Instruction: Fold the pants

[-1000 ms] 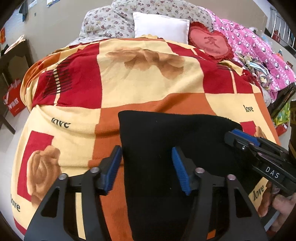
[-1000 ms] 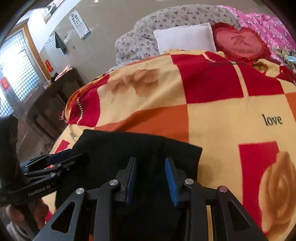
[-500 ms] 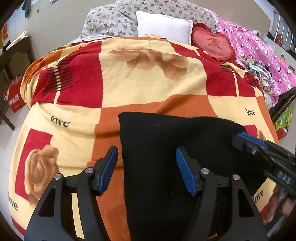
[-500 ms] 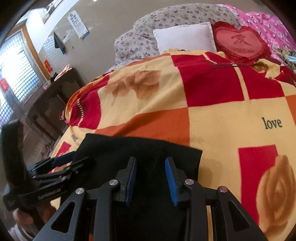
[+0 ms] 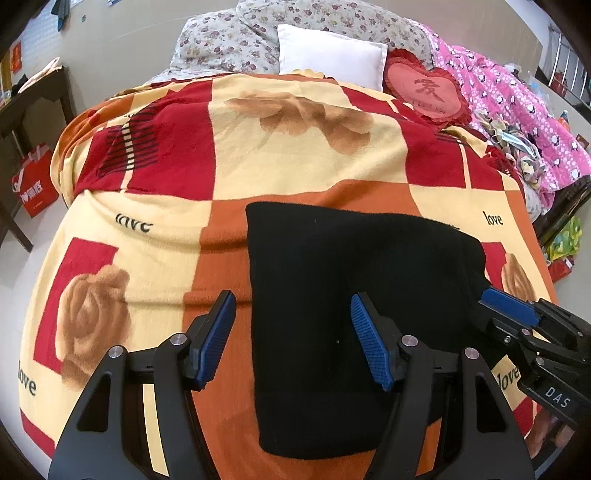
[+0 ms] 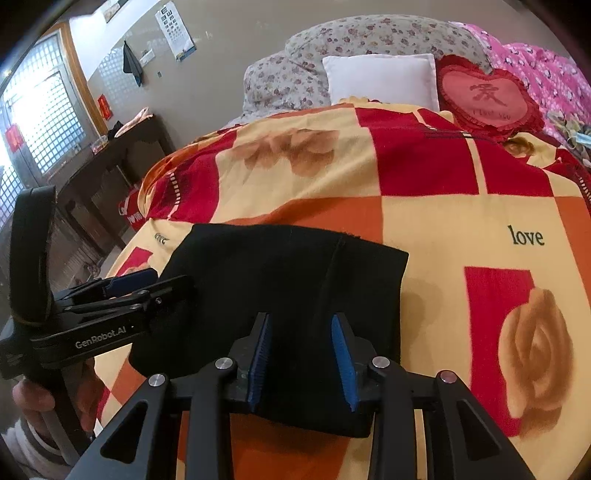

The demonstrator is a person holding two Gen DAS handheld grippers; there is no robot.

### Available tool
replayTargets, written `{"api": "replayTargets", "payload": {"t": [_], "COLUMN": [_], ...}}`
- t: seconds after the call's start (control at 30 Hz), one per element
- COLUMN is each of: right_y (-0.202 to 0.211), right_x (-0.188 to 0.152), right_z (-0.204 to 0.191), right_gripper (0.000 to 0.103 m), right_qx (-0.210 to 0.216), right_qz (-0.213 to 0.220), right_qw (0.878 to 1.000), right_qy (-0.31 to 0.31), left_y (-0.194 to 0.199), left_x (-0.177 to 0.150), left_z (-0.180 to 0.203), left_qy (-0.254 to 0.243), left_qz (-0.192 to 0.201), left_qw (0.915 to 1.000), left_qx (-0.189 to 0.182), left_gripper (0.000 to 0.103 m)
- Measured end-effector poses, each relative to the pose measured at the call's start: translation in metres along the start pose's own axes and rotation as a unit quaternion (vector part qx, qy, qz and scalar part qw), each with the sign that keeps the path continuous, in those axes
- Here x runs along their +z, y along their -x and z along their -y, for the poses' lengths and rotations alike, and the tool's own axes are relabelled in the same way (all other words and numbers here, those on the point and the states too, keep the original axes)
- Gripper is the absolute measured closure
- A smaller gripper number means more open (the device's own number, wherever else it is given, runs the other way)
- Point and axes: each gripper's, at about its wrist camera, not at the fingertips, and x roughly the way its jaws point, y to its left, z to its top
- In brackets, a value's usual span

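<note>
Pants (image 5: 332, 295), black, folded into a rectangle, flat on the near end of the rose-check blanket (image 5: 147, 240).

Left wrist view, left to right:
- Red shopping bag (image 5: 35, 181) on the floor, contents hidden.
- Left gripper (image 5: 291, 306), jaws wide and just been opening, with the pants' left edge between the fingers and no pad pressing it.
- Right gripper (image 5: 506, 306) at the pants' right edge.

Only in the right wrist view:
- Window (image 6: 33, 122).
- Eye chart (image 6: 177, 33).
- Hand (image 6: 37, 398) around the left gripper's handle.

Same view, further right: right gripper's own jaws, narrowly parted, just opened a touch further, above the black cloth, pinching nothing.
</note>
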Motion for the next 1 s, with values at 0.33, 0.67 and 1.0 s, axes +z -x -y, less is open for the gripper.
{"api": "replayTargets", "payload": {"t": [0.33,0.67,1.0], "right_y": [0.001,0.003,0.022], "right_x": [-0.014,-0.020,-0.016], "right_z": [0.000,-0.005,0.008], "right_gripper": [0.069,0.067,0.067], "right_qx": [-0.004,-0.015,-0.014], "right_qz": [-0.002,0.003,0.018], "right_qw": [1.000,1.000,1.000], "right_qy": [0.007,0.022,-0.010], "left_y": [-0.002,-0.001,0.013], "left_x": [-0.012,-0.016,-0.021], "left_z": [0.001,0.002,0.004], "left_qy": [0.005,0.008,0.011], "left_qz": [-0.009,-0.011,-0.010], "left_qw": [0.9999,0.9999,0.9997], "left_qx": [-0.002,-0.002,-0.020], "left_gripper": [0.038,0.038,0.038]}}
